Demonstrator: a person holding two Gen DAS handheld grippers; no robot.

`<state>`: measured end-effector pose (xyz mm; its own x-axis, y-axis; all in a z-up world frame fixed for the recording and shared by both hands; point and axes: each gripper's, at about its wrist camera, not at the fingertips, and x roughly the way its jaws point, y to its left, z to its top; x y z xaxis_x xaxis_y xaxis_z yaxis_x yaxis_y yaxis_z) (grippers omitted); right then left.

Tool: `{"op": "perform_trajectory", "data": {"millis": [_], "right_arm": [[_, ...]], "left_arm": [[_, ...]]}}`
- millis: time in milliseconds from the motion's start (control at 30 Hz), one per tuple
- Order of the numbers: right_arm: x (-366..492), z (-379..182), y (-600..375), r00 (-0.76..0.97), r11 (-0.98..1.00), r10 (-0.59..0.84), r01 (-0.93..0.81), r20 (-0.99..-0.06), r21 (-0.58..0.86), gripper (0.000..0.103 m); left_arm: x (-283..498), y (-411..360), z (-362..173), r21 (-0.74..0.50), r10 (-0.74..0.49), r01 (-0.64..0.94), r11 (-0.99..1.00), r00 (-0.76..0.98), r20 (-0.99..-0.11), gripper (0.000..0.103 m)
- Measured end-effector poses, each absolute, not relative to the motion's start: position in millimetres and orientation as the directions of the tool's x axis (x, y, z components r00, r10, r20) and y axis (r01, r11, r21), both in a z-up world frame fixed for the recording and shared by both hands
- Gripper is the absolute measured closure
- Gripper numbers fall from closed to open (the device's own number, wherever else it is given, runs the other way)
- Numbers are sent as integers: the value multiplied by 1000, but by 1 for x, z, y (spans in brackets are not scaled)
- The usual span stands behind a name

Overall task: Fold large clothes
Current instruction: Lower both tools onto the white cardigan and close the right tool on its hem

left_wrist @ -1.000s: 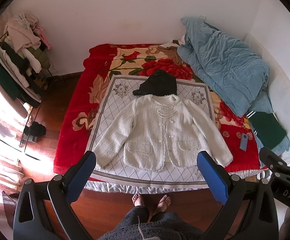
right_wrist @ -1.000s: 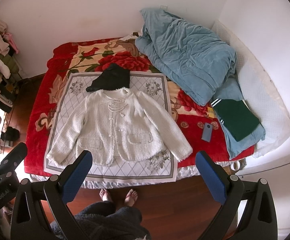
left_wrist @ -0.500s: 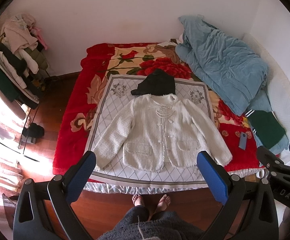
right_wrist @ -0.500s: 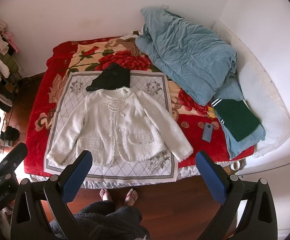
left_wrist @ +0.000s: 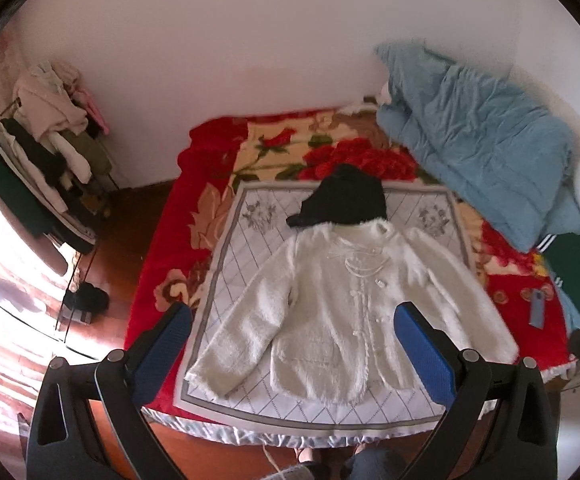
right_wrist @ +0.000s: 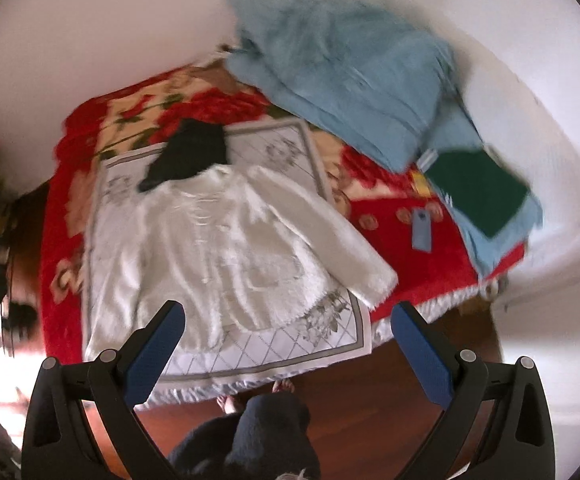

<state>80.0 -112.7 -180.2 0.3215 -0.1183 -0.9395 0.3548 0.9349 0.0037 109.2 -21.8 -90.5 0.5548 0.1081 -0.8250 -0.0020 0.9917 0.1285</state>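
Lying flat and buttoned on the patterned cloth (left_wrist: 226, 264) across the bed (left_wrist: 162, 280), the white jacket (left_wrist: 345, 312) looks wholly unfolded, though blur hides detail. Left gripper (left_wrist: 295, 354) and right gripper (right_wrist: 286, 352) hover above, jaws wide apart and empty; every fold remains.

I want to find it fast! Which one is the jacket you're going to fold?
Look at the bed with the red rose blanket. On its grey diamond-pattern cloth lies the white fluffy jacket, sleeves spread, below a black garment; it's the only white clothing there.
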Motion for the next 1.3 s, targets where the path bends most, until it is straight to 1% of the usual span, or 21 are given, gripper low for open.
{"op": "perform_trajectory", "data": {"millis": [67, 133, 200, 267, 367, 467, 567, 700, 733, 833, 933, 967, 1000, 1033, 1067, 1100, 1133, 1167, 1200, 1233, 1300], "right_arm": [[90, -221, -143, 288, 909, -108, 416, -951, 23, 4], [103, -268, -174, 245, 880, -80, 472, -966, 47, 16], [112, -310, -202, 206, 854, -54, 516, -977, 62, 20], [122, -362, -240, 172, 820, -25, 567, -985, 78, 20], [129, -442, -294, 124, 744, 76, 654, -989, 139, 20], [137, -511, -313, 48, 721, 162, 677, -986, 152, 20], [160, -569, -278, -45, 793, 235, 586, -971, 165, 20], [192, -615, -186, -127, 877, 320, 416, -939, 242, 20], [205, -633, -149, -145, 892, 356, 347, -923, 289, 20], [224, -668, -72, -187, 936, 331, 194, -925, 295, 20], [232, -701, -16, -238, 954, 300, 99, -924, 285, 20], [232, -709, -5, -248, 963, 270, 70, -930, 261, 20], [232, -720, 9, -260, 981, 192, 18, -946, 194, 20], [230, -725, 18, -254, 991, 128, -17, -959, 136, 22], [229, -726, 24, -232, 995, 82, -31, -969, 92, 26], [228, -723, 27, -200, 998, 49, -34, -979, 57, 38], [227, -720, 29, -180, 999, 39, -30, -983, 45, 60], [226, -714, 32, -163, 998, 53, -17, -985, 56, 76], [225, -711, 35, -160, 998, 53, -13, -986, 55, 87], [225, -707, 36, -154, 998, 62, 0, -986, 63, 91], [223, -698, 38, -163, 990, 137, 46, -977, 131, 92]], "left_arm": [[130, -33, -123, 138, 115, 4, 990, 534, -838, 0], [151, -46, -157, 165, 140, 4, 986, 506, -851, 0], [166, -60, -190, 196, 172, 0, 981, 473, -864, 0], [183, -73, -223, 232, 211, -3, 973, 430, -878, 0], [201, -88, -271, 272, 258, -12, 962, 359, -897, 0], [214, -95, -322, 343, 336, -30, 939, 294, -895, 0], [218, -88, -366, 403, 405, -61, 913, 245, -881, 0], [216, -66, -438, 478, 485, -80, 875, 136, -864, 0], [214, -56, -458, 489, 496, -88, 868, 101, -862, 0], [210, -36, -499, 504, 511, -117, 856, 39, -858, 0], [204, -19, -534, 501, 505, -134, 855, -6, -863, 0], [202, -14, -543, 488, 491, -142, 862, -13, -871, 0], [200, -11, -554, 477, 479, -146, 867, -23, -878, 0], [197, -8, -562, 467, 468, -148, 872, -33, -883, 0], [194, -7, -567, 455, 455, -149, 878, -39, -890, 0], [193, -7, -572, 439, 438, -151, 886, -45, -898, 0], [190, -6, -574, 424, 423, -155, 892, -41, -905, 0], [189, -6, -575, 413, 414, -158, 897, -32, -910, 0], [188, -5, -574, 402, 404, -160, 901, -24, -914, 0], [188, -4, -574, 393, 395, -160, 906, -21, -919, 0], [188, -1, -573, 369, 371, -154, 917, -17, -929, 0]]}}
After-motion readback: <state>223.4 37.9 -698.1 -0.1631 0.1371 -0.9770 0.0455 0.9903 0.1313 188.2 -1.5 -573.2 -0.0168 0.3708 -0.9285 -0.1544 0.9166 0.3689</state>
